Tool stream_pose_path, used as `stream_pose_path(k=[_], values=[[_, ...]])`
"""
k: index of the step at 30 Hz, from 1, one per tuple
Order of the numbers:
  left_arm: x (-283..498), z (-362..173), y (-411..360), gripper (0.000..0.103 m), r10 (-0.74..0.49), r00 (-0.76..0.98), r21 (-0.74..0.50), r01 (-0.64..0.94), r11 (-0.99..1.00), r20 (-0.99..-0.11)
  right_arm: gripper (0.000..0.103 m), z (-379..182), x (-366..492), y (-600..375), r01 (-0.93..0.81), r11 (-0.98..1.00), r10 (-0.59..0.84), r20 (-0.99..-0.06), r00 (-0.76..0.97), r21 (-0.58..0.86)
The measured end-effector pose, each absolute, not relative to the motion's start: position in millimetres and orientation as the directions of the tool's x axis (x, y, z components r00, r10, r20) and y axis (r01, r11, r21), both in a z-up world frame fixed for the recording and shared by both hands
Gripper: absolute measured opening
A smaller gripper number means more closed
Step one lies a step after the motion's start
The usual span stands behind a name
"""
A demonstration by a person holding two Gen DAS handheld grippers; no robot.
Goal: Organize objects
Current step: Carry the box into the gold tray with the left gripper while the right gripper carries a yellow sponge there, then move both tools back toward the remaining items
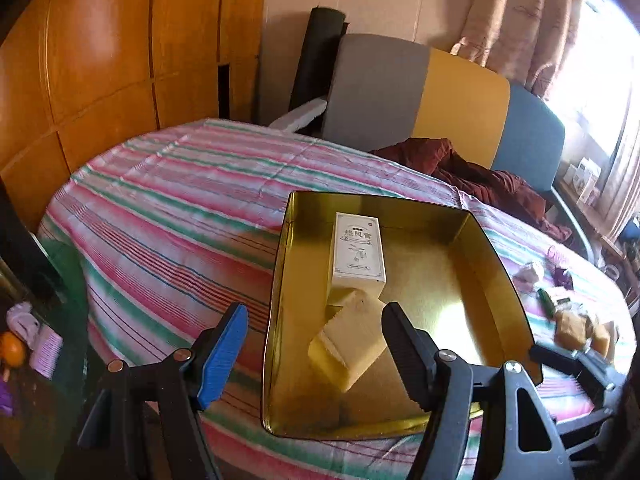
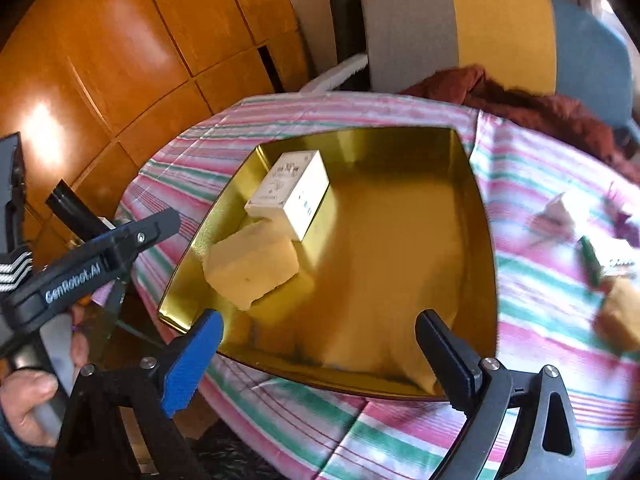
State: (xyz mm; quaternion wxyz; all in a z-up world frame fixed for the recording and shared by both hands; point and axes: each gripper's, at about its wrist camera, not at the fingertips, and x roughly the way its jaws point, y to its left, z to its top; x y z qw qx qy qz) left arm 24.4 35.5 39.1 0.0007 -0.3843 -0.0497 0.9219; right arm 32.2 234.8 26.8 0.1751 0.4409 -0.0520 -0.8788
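Yellow block (image 1: 350, 344) (tilted) in gold tin (image 1: 496, 264)

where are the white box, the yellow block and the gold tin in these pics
white box (image 1: 359, 249), left wrist view, on its printed top face
yellow block (image 2: 252, 267), right wrist view, on its broad front face
gold tin (image 2: 392, 240), right wrist view, on its bare floor

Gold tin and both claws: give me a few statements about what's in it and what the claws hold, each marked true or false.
1. The gold tin holds two items, a white carton and a yellow block. True.
2. The left claw grips the yellow block. False: it is open, holding nothing.
3. The right claw is open and empty. True.
4. The white carton lies on the striped cloth outside the tin. False: it is inside the tin.
5. The tin has its lid on. False: it is open on top.
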Motion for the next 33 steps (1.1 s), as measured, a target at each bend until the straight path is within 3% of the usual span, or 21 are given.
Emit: stream_pose_path(k=[11, 33], values=[[42.1, 48.7, 55.5, 0.070, 0.024, -0.732, -0.032, -0.003, -0.999, -0.680, 0.103, 49.5, 50.5, 235.7, 0.258, -0.957, -0.274, -0.691, -0.668, 0.131], [37.5, 41.2, 98.3, 0.069, 0.205, -0.652, -0.099, -0.195, -0.976, -0.731, 0.103, 40.7, 54.7, 306.7, 0.071, -0.982, -0.176, -0.702, -0.690, 0.176]])
